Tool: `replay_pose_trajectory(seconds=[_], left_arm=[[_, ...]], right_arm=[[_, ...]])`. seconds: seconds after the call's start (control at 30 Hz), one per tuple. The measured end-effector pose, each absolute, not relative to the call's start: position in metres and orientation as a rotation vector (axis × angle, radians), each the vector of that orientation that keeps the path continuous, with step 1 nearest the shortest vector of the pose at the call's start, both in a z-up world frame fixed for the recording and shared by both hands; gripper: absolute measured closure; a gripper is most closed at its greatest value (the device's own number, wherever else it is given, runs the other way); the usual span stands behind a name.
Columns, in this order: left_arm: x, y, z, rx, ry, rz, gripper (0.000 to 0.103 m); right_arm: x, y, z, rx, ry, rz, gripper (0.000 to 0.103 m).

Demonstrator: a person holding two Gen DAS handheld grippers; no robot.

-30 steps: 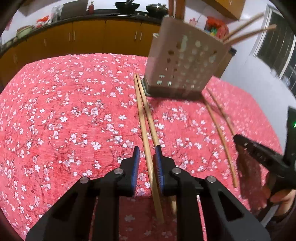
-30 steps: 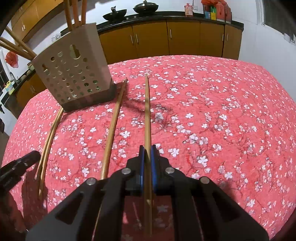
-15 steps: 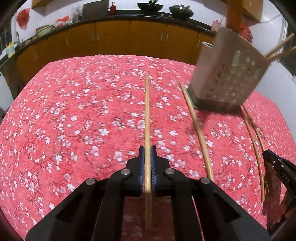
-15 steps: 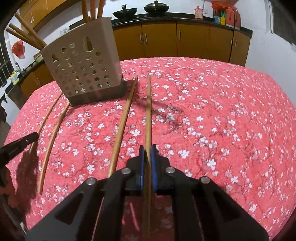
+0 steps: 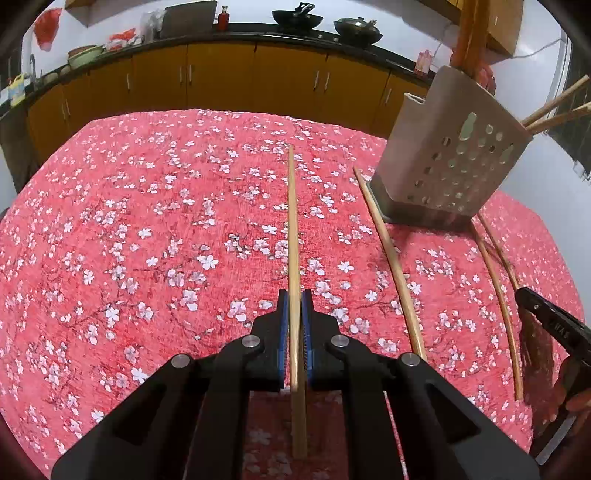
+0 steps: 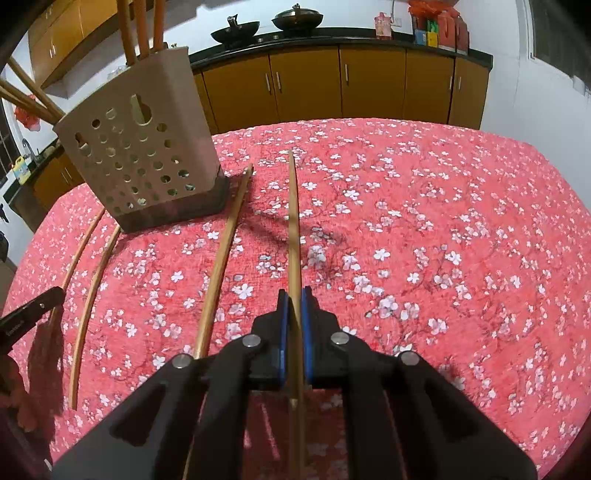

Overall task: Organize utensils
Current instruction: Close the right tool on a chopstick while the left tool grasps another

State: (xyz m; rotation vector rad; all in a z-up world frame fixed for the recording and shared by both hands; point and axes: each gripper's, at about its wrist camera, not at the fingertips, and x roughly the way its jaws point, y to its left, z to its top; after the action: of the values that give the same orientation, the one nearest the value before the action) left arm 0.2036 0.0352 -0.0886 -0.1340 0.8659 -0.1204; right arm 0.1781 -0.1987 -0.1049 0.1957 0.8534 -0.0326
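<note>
Chopstick, L: long pale wooden chopstick (image 5: 293, 221) runs fwd from left gripper (image 5: 294, 314), tip out over red blossom-print tablecloth (image 5: 147, 240).
Left claw: blue pads pinched tight on that stick, no gap showing; a short tail pokes out behind the pads.
Chopstick, R: 2nd long wooden chopstick (image 6: 293, 221) lies along right gripper (image 6: 294, 310) the same way, tip pointing past the holder's side.
Right claw: closed hard on its stick, gripped near the back end.
Holder: beige perforated plastic utensil holder (image 6: 140, 155) on a dark base, standing on the cloth; looks tilted, prob. lens effect.
Holder contents: several wooden sticks (image 6: 140, 22) already upright or leaning out of the top; count unclear.
Loose on cloth: 1 stick (image 6: 223, 254) just beside the holder's base, 2 more (image 6: 90, 291) on its far side.
Step, my read: carry held sticks to the holder.
How to do well: lift 1st, swing tip-up over the open top, lower thin end in, ease the pinch only once it's inside the rim.
Risk: long lever, end grip; stick may pivot or knock the holder.
</note>
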Motion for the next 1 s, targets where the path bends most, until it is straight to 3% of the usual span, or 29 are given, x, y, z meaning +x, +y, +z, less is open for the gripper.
replay_pose_trajectory(seconds=[1.0], left_arm=[[0.1994,0.0433,-0.0852,-0.162,0.866,-0.127,0.094]], right_arm=[[0.1732,-0.1973,-0.1043,0.194,0.853,-0.037,0.094]])
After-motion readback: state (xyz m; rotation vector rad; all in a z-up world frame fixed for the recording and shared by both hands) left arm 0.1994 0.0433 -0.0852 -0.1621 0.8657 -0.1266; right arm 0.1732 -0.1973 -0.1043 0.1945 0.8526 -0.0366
